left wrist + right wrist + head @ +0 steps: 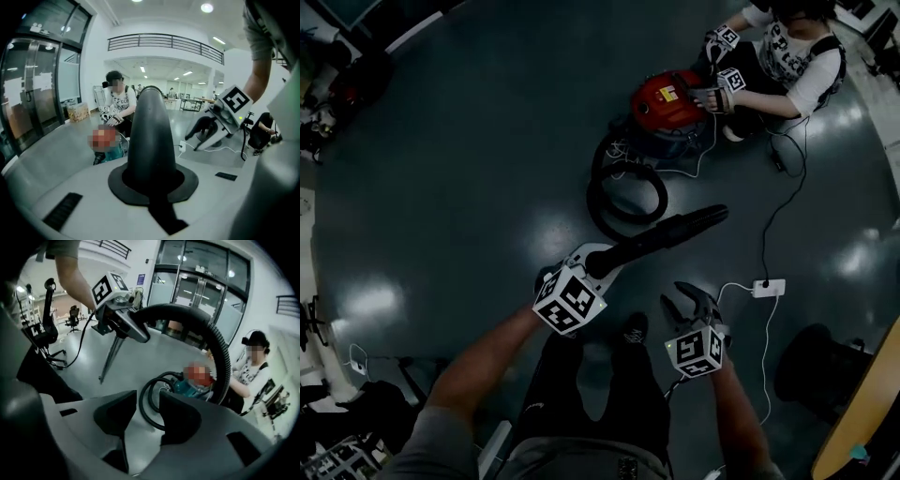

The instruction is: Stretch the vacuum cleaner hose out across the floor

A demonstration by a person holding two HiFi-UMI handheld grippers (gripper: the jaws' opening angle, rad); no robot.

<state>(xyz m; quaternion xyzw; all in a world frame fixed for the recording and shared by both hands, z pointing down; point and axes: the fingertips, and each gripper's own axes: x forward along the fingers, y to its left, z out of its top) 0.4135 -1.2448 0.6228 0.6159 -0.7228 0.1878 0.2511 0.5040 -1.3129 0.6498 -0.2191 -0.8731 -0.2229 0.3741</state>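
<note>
While the left gripper (pixel 598 264) is clamped on the hose's black nozzle (pixel 680 228), the right gripper (pixel 692 307) just beside it hangs open and empty. Beyond both, the hose (pixel 598 202) lies looped against the red vacuum cleaner (pixel 667 105).

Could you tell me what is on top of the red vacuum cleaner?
A seated person's hand rests on the vacuum cleaner beside a yellow label; what lies under the hand is covered.
</note>
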